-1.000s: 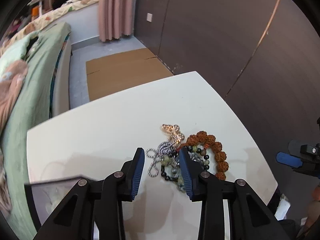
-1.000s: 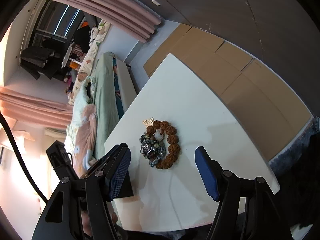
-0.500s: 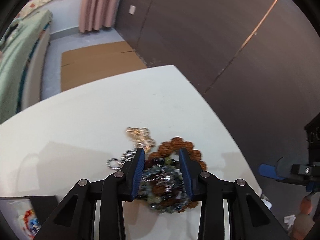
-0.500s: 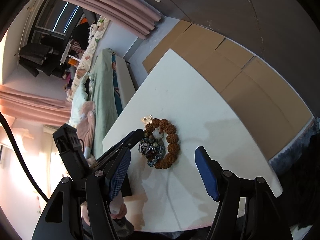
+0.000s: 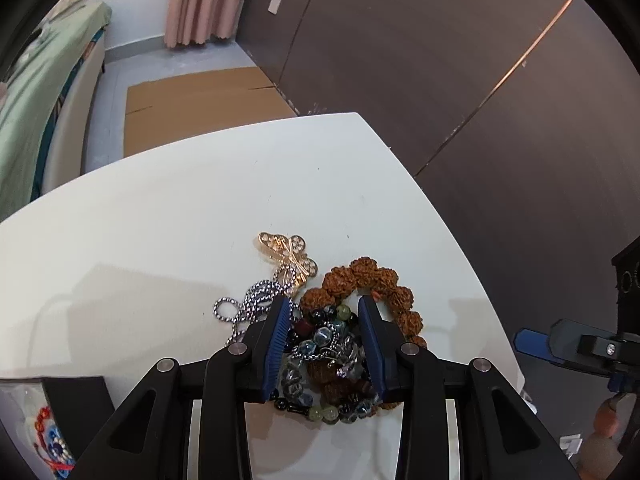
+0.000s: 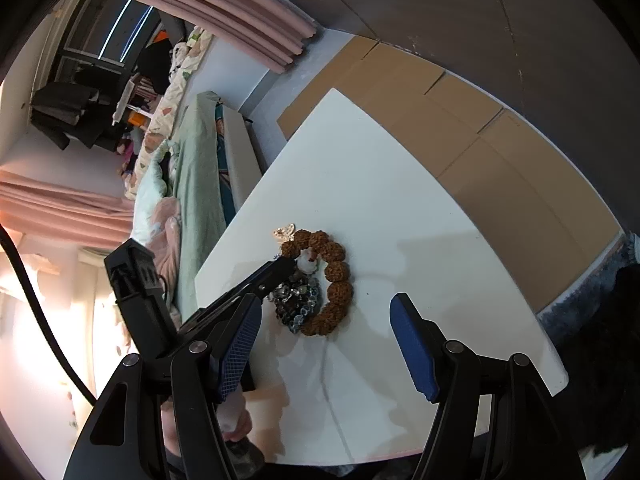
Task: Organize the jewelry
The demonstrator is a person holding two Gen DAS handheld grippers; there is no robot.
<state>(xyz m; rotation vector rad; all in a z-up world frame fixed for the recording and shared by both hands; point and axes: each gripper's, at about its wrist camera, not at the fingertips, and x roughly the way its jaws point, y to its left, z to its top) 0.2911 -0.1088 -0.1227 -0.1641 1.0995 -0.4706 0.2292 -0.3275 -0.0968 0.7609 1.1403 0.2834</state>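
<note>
A jewelry pile lies on the white table [image 5: 160, 220]. It holds a brown knobbly bead bracelet [image 5: 384, 280], a gold butterfly brooch [image 5: 288, 256], a silver ball chain [image 5: 248, 304] and a tangle of glass, green and dark beads [image 5: 324, 340]. My left gripper [image 5: 324, 316] is low over the pile, open, its blue pads standing either side of the bead tangle without visibly pressing it. In the right wrist view the left gripper's tip [image 6: 280, 268] reaches the pile beside the brown bracelet [image 6: 338, 280]. My right gripper [image 6: 324, 302] hovers open and empty, short of the pile.
A dark tray corner [image 5: 80, 392] with colourful trinkets sits at the table's near left. The table's right edge [image 5: 472, 280] drops off towards a dark wall. A green-covered bed [image 5: 32, 100] and flat cardboard [image 5: 200, 100] on the floor lie beyond the far edge.
The left gripper has dipped and tilted down onto the pile; its pads, earlier just short of the jewelry, now straddle the bead tangle. Its opening looks unchanged. The right gripper has stayed still.
</note>
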